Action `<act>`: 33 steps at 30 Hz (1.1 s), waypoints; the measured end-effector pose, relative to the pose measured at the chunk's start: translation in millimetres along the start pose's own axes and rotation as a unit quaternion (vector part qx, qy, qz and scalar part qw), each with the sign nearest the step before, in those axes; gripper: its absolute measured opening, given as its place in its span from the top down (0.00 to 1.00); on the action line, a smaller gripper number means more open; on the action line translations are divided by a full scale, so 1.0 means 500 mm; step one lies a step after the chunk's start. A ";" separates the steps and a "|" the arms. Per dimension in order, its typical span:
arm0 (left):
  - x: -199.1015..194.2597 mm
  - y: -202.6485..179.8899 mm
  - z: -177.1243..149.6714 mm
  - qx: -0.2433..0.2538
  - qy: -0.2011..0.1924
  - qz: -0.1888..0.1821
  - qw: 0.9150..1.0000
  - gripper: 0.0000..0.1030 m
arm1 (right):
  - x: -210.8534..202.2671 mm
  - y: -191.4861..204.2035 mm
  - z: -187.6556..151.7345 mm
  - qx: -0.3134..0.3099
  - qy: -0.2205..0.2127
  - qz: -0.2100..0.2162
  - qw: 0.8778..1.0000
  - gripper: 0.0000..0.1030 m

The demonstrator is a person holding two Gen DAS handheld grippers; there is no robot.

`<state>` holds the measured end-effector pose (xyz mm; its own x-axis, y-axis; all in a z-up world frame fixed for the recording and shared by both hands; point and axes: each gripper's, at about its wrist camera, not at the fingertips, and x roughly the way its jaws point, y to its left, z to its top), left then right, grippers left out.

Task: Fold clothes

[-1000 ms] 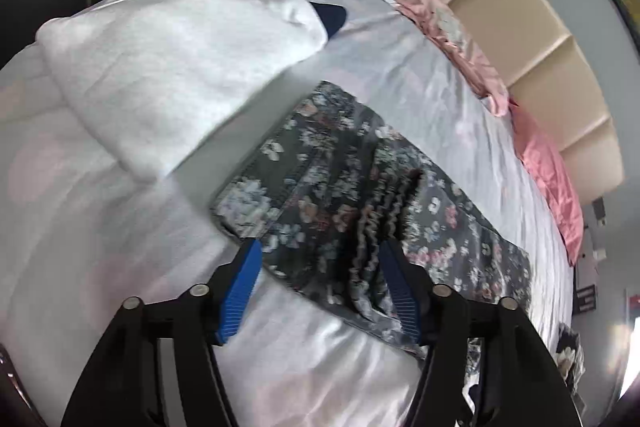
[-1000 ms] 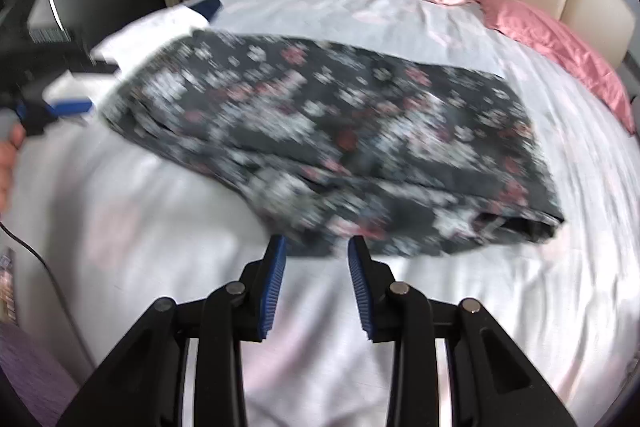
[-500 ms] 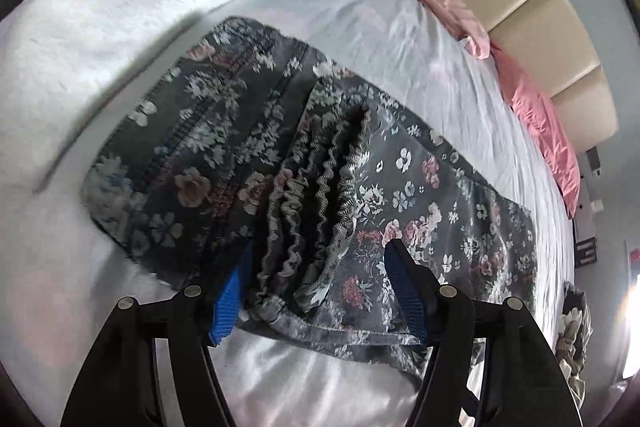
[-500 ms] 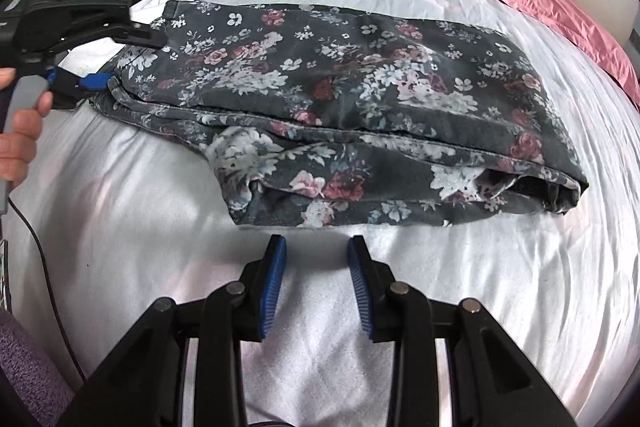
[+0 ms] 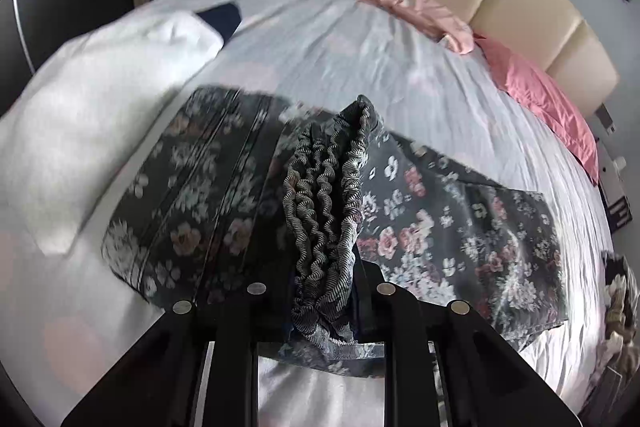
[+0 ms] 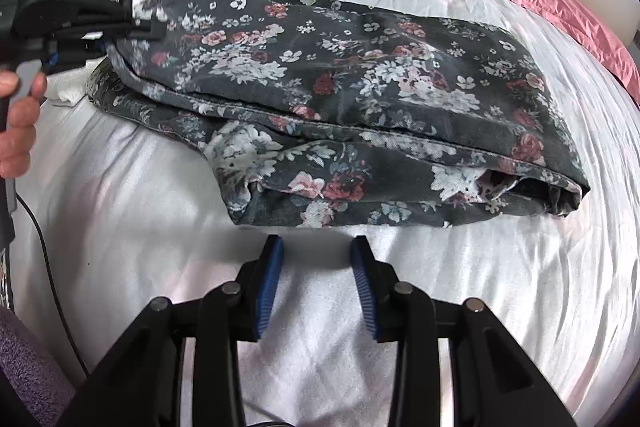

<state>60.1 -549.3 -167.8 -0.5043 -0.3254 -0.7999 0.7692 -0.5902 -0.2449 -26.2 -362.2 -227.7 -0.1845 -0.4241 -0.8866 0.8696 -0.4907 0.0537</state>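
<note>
With the left gripper (image 5: 322, 291) freshly closed, fingers clamped on the floral trousers' (image 6: 352, 99) elastic waistband at twelve o'clock on the bed (image 6: 120, 187), and the right gripper (image 6: 316, 283) fingers apart and empty, a one-sided lift risks dragging the fold crooked.

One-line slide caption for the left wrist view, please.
Left gripper clamps the gathered elastic waistband of floral trousers lying on the white bed sheet.
</note>
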 end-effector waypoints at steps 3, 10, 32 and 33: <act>-0.049 -0.029 0.034 0.048 -0.022 -0.002 0.999 0.80 | -0.001 -0.006 -0.002 0.005 0.000 0.002 1.000 0.66; -0.118 0.046 0.119 0.052 -0.019 0.010 0.998 0.80 | -0.001 -0.012 0.000 0.009 -0.001 0.002 1.000 0.66; 0.064 0.253 0.032 -0.057 0.067 0.003 0.996 0.77 | -0.099 -0.099 -0.016 0.059 -0.078 -0.050 0.994 0.69; 0.065 0.253 0.033 -0.056 0.069 0.004 0.996 0.77 | -0.107 -0.119 -0.017 0.069 -0.085 -0.058 0.992 0.71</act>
<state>134.7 -646.9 -215.9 -0.4444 -0.2203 -0.8683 0.8158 -0.4999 -0.2907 -64.2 -303.7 -187.3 -0.3651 -0.4743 -0.8011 0.7689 -0.6388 0.0278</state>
